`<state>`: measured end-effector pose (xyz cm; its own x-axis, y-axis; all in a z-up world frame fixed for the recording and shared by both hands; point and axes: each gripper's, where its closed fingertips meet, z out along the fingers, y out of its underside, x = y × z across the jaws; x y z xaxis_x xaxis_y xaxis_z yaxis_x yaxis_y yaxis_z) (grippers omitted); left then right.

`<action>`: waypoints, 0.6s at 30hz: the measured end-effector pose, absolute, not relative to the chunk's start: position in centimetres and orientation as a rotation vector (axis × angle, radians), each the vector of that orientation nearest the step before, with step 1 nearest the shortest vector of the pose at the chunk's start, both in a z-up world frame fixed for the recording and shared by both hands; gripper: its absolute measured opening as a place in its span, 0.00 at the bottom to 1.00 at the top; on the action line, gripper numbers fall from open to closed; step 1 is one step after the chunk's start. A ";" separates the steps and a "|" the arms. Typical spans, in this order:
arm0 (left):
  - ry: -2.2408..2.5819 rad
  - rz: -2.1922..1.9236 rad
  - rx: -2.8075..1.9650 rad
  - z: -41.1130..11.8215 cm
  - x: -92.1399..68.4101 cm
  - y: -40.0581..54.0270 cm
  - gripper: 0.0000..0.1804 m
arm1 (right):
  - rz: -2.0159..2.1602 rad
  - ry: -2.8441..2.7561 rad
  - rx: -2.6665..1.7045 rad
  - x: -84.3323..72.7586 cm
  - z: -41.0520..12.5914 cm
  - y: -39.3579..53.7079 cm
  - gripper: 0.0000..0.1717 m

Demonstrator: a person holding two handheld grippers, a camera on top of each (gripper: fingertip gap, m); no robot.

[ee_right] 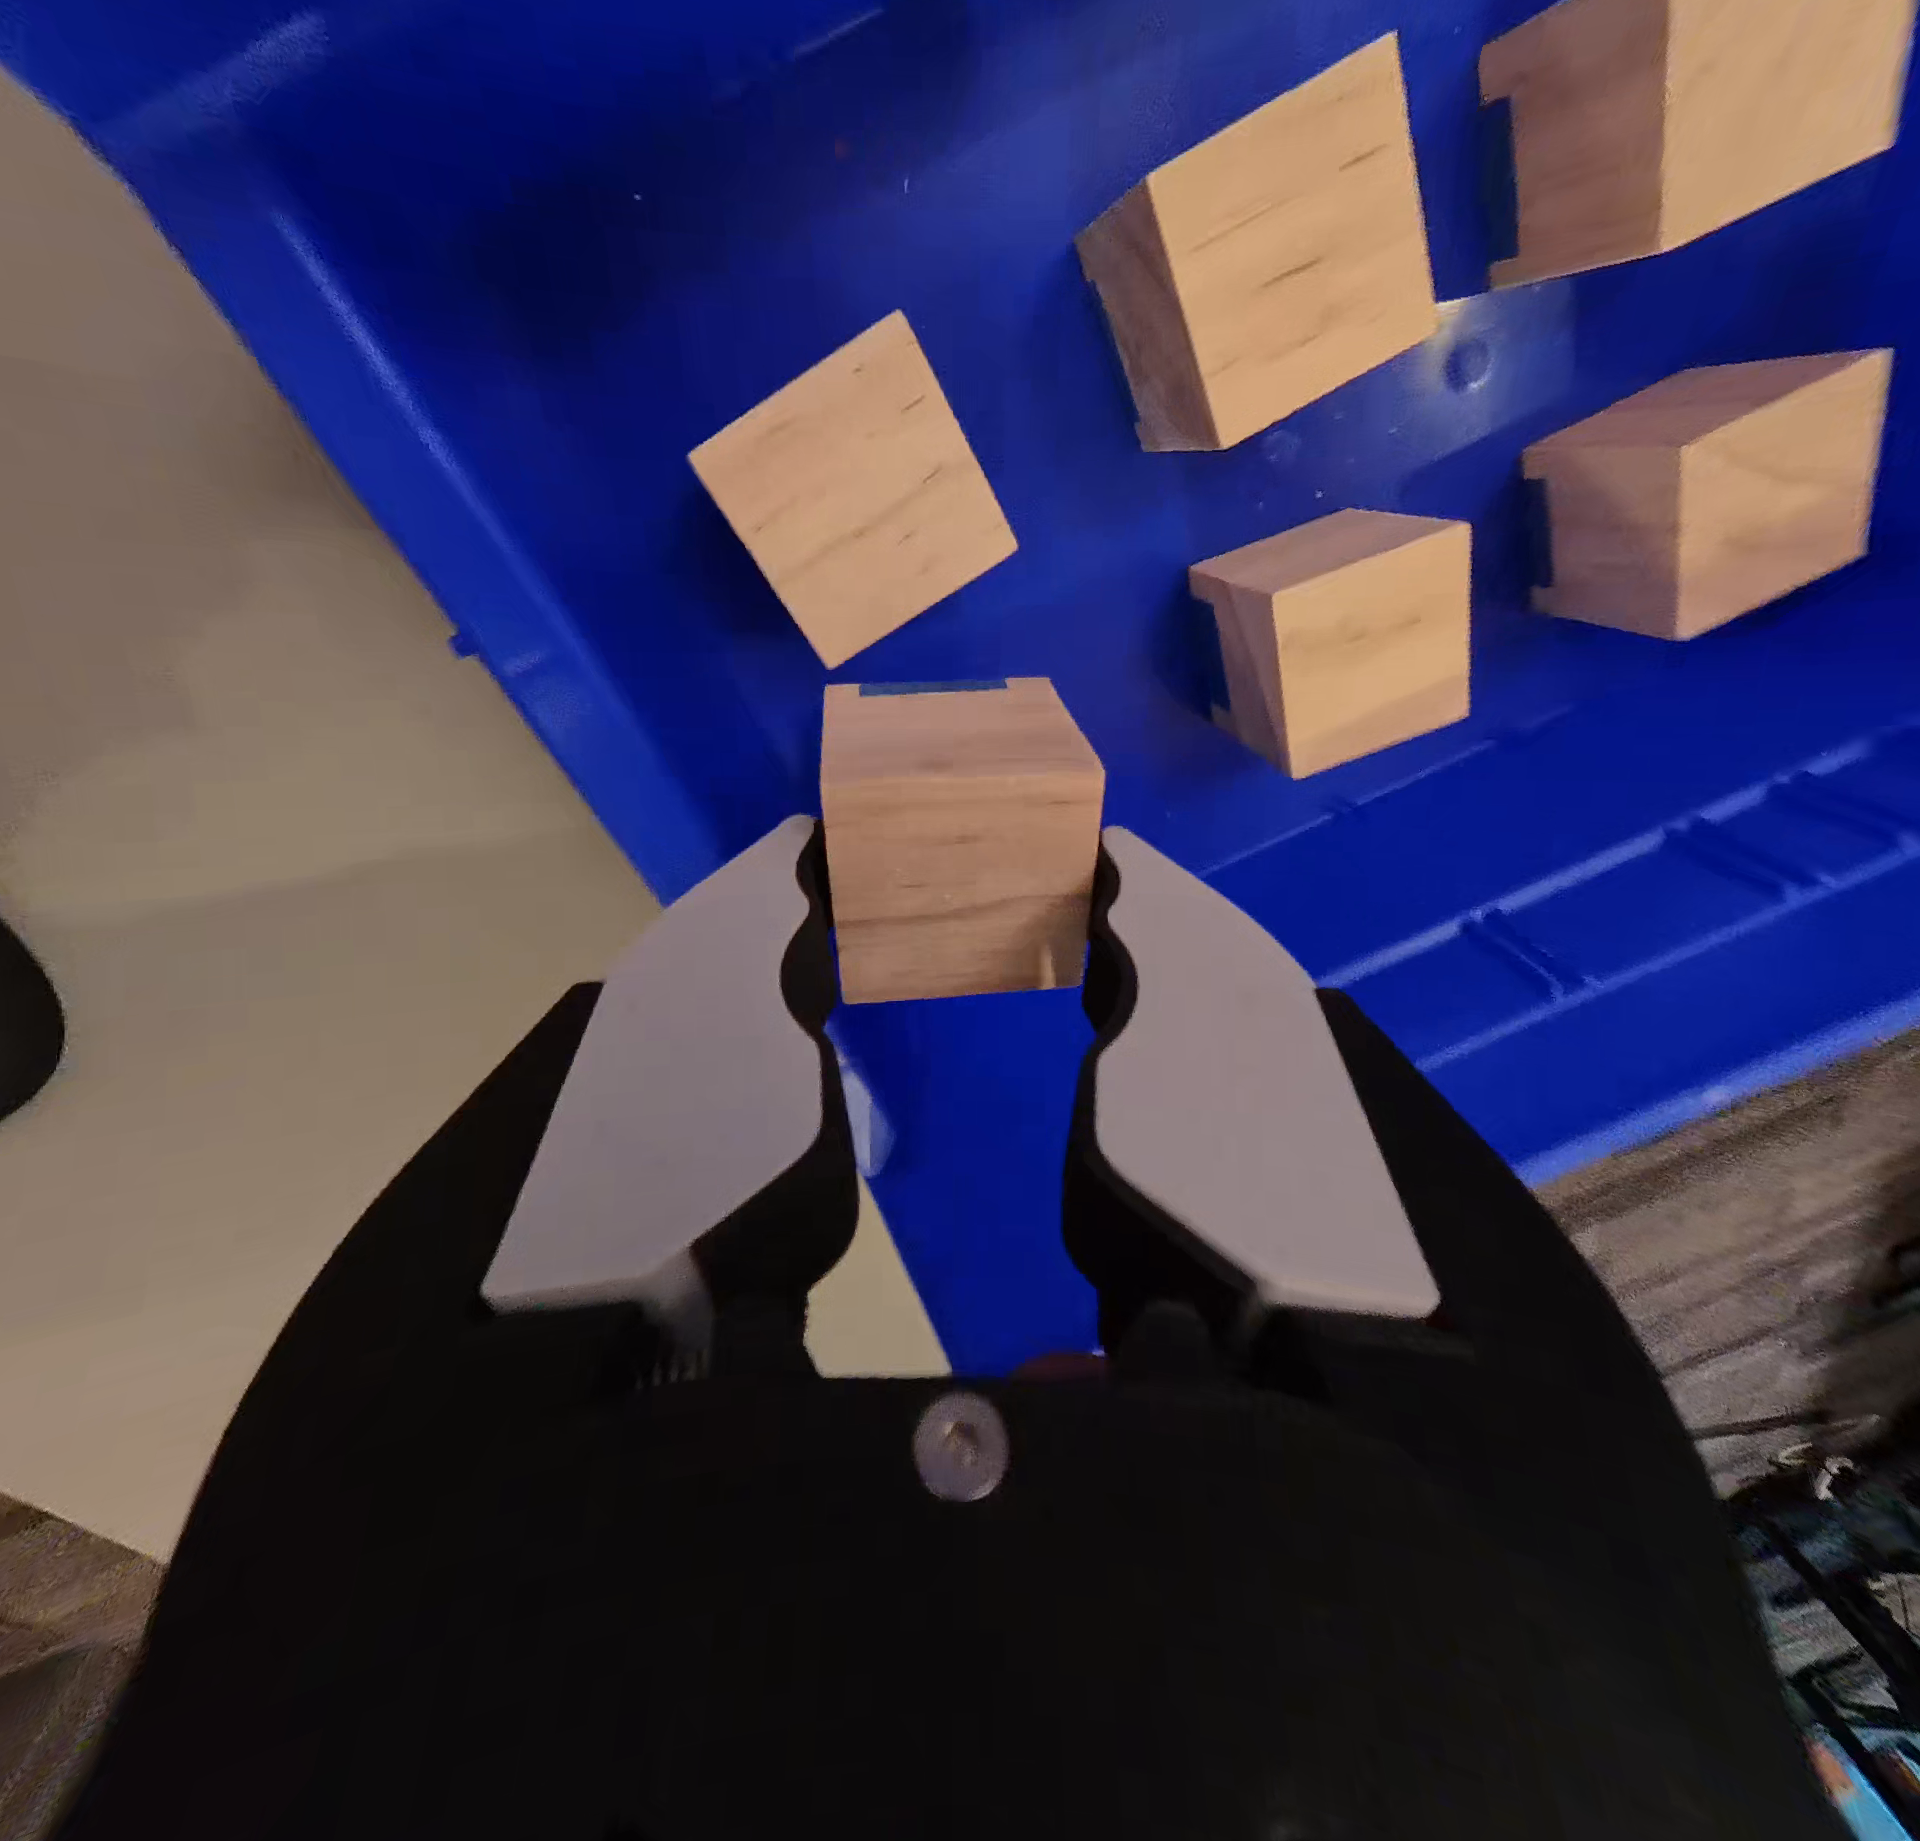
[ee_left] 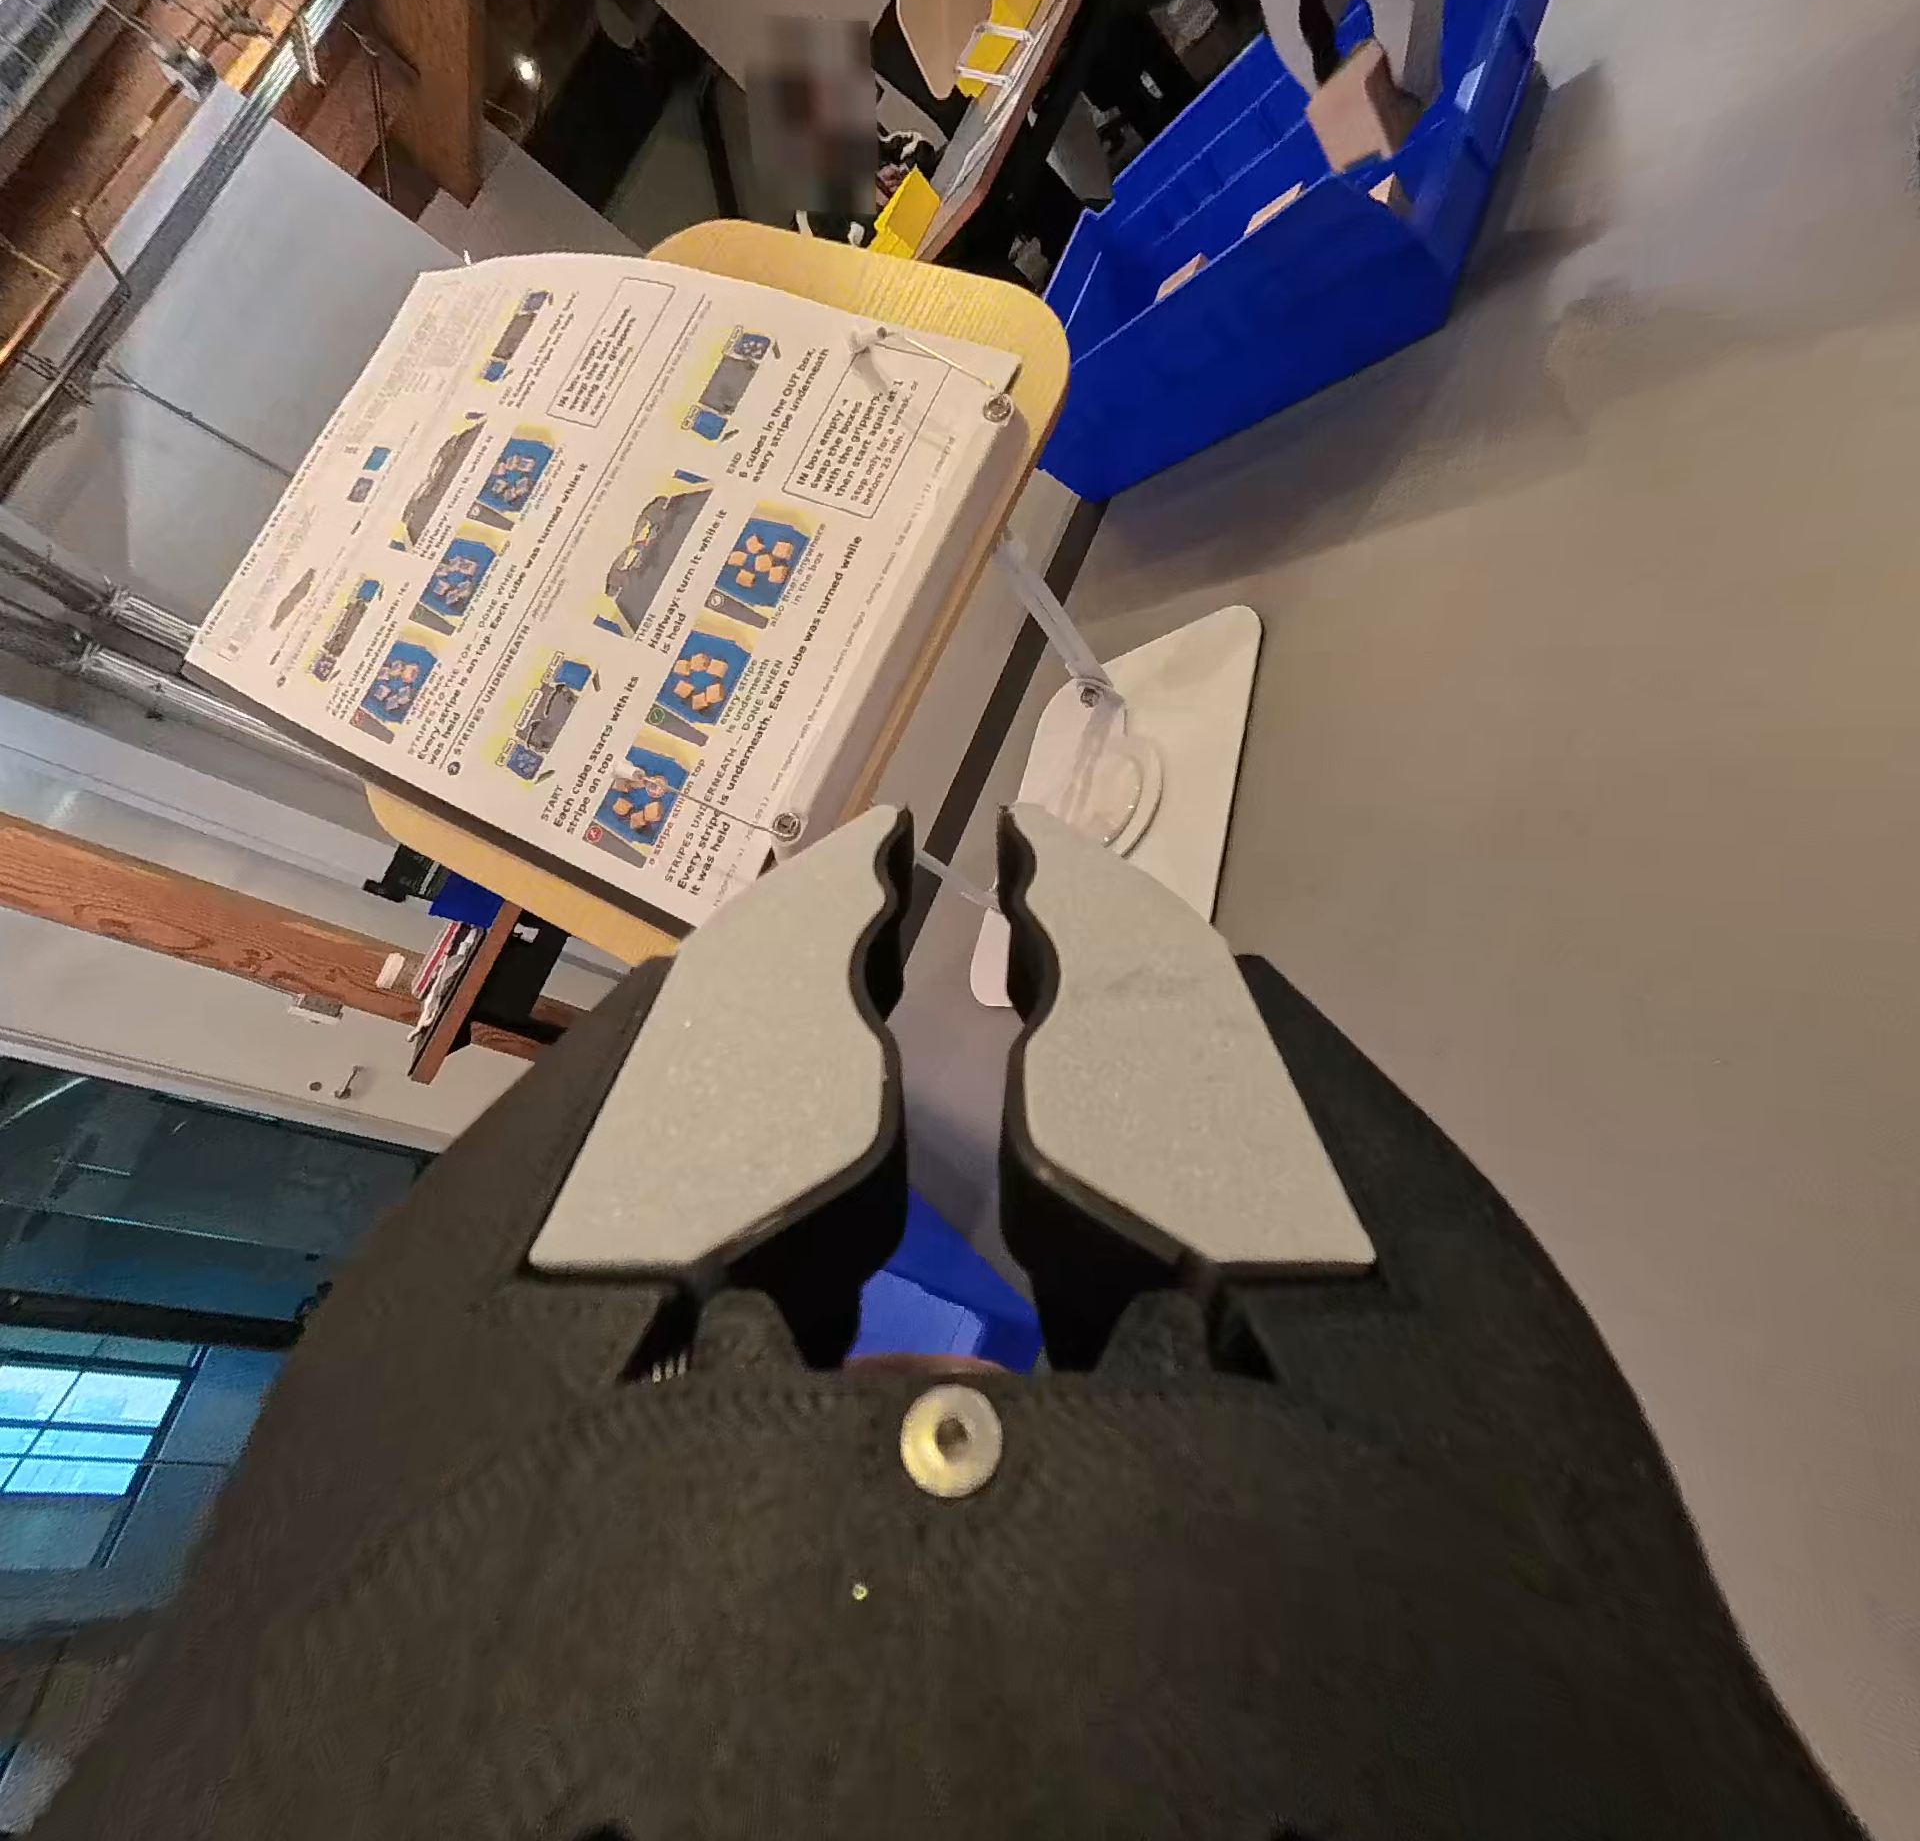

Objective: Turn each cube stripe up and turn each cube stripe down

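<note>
My right gripper (ee_right: pixel 958 856) is shut on a wooden cube (ee_right: pixel 956 804); both pads press its sides. It holds the cube above the blue bin (ee_right: pixel 520 233). A blue stripe (ee_right: pixel 933 688) shows at the cube's far edge. Several more wooden cubes lie in the bin with plain faces toward me, such as one (ee_right: pixel 852 487) just beyond the held cube and another (ee_right: pixel 1351 638) to the right. My left gripper (ee_left: pixel 956 835) is tilted, well away from the bin, its fingers a narrow gap apart with nothing between them. The left wrist view also shows the right gripper's fingers (ee_left: pixel 1278 15) on the cube (ee_left: pixel 1351 118) over the blue bin (ee_left: pixel 1247 337).
A printed instruction sheet (ee_left: pixel 623 565) stands on a wooden board with a white base plate (ee_left: pixel 1174 731) on the grey table (ee_left: pixel 1558 856). The bin's wall (ee_right: pixel 416 461) runs left of the held cube. Shelves and clutter lie beyond the table.
</note>
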<state>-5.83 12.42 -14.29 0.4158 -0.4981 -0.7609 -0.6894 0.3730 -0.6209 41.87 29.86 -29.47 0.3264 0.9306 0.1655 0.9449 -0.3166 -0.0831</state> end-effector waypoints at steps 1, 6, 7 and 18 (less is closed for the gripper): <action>1.224 0.172 -1.271 -14.3 -5.8 12.5 0.08 | -0.133 -1.739 -2.435 42.0 -30.2 30.1 0.27; 1.247 0.171 -1.288 -14.7 -5.5 12.5 0.08 | -0.316 -1.894 -2.487 44.0 -32.7 30.7 0.27; 1.252 0.172 -1.291 -14.8 -5.4 12.5 0.08 | -0.327 -1.927 -2.486 44.1 -33.1 30.7 0.27; 1.163 0.185 -1.358 -14.4 -8.0 12.3 0.07 | -0.463 -1.585 -2.160 38.6 -18.0 29.6 0.35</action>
<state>-7.97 12.28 -14.38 0.4745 -0.4986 -0.7254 -0.6988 0.2878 -0.6549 38.62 29.57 -17.97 0.2948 0.8156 0.4979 0.9554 -0.2620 -0.1365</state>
